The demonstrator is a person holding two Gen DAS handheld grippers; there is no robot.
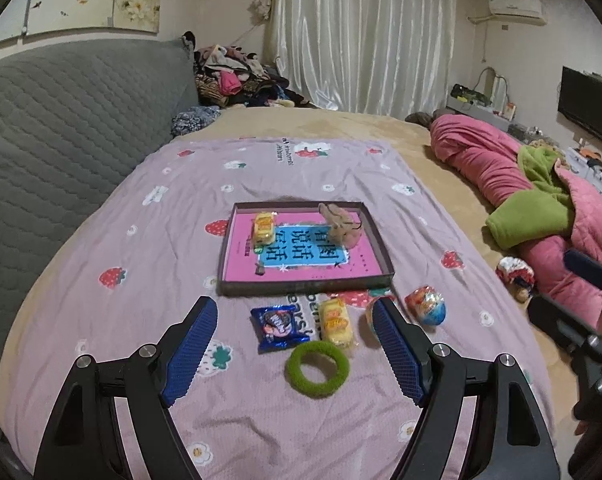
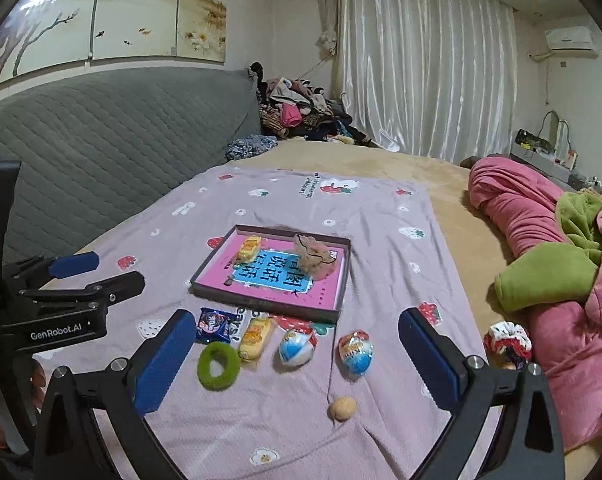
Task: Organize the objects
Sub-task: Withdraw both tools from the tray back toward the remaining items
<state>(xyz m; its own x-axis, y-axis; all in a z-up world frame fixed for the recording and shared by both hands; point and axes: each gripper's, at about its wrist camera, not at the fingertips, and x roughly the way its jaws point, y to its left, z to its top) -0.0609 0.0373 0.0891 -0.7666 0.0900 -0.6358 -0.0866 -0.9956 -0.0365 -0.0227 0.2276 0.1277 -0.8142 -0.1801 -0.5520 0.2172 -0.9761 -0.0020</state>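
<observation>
A shallow brown tray (image 1: pixel 305 285) (image 2: pixel 261 305) lies on the lilac strawberry sheet, holding a pink book, a yellow snack (image 1: pixel 264 227) and a beige pouch (image 1: pixel 341 226). Before its near wall lie a blue cookie packet (image 1: pixel 280 328) (image 2: pixel 214 325), a second yellow snack (image 1: pixel 336 322) (image 2: pixel 255 338), a green hair ring (image 1: pixel 317 368) (image 2: pixel 219 365) and two foil eggs (image 2: pixel 297 347) (image 2: pixel 355 352). A small beige ball (image 2: pixel 342 408) lies on a thin cord. My left gripper (image 1: pixel 293 302) (image 2: pixel 119 268) hovers open over the packet and snack. My right gripper (image 2: pixel 297 316) is open above the eggs, holding nothing.
A grey quilted headboard (image 1: pixel 69 120) runs along the left. A rolled pink quilt with a green blanket (image 2: pixel 541 276) lies on the right, a red-and-white scrunchie (image 2: pixel 507 340) beside it. Clothes are piled at the far corner (image 1: pixel 237 76). The sheet's near part is bare.
</observation>
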